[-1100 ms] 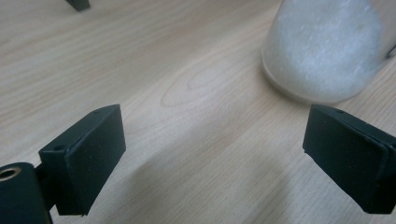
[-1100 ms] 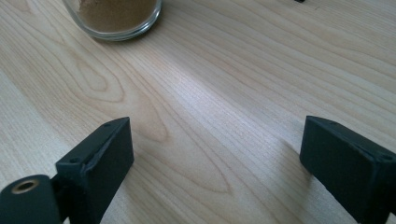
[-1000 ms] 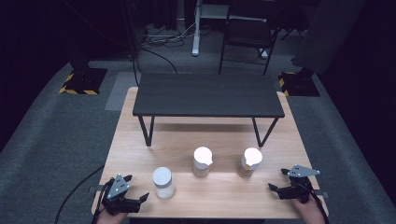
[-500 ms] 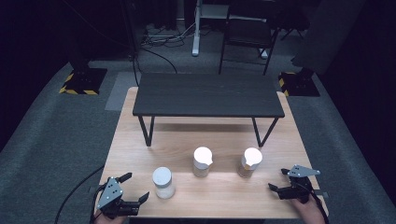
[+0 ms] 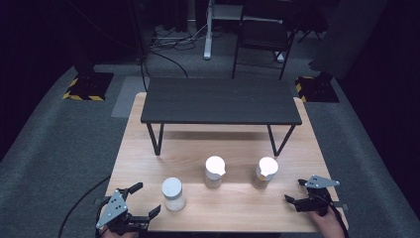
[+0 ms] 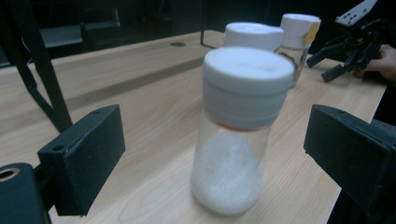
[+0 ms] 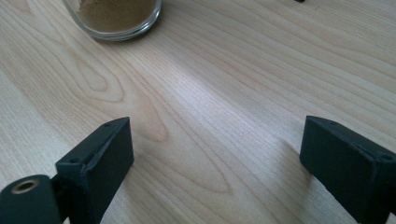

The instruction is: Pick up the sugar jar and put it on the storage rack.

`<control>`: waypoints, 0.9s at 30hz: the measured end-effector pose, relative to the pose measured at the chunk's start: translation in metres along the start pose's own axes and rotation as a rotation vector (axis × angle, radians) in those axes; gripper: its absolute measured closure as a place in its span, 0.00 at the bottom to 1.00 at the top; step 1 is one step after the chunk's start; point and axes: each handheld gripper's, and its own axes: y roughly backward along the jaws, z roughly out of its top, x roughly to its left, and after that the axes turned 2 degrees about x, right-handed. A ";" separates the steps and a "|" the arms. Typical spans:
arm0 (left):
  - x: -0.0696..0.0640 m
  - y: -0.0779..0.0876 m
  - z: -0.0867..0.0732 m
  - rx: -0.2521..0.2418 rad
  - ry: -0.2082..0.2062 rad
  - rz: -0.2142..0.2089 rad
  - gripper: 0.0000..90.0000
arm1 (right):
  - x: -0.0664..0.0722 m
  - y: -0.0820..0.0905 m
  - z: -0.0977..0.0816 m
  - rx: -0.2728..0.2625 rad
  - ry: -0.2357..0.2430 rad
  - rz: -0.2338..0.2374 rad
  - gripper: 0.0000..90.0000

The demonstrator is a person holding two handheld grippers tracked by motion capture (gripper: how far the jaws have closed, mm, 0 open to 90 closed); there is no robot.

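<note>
Standing upright near the front left of the pale wooden table (image 5: 148,148), the clear jar of white granules with a white screw lid (image 6: 243,126) sits just ahead of the left gripper (image 5: 141,201), whose spread jaws frame it without touching. Compared with a second ago, that gripper has edged slightly and now lines up on the jar, so a grasp looks imminent. Two more white-lidded jars (image 5: 214,171) stand to its right. The right gripper (image 5: 293,191) rests with jaws apart, nothing between them.
</note>
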 end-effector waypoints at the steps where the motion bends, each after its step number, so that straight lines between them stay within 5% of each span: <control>1: -0.001 0.000 0.001 -0.005 -0.004 -0.002 0.06 | 0.000 0.000 0.000 0.000 0.000 0.000 0.11; 27: 0.008 -0.048 0.016 0.008 -0.026 -0.101 0.07 | 0.001 0.000 0.000 -0.001 -0.003 -0.002 0.11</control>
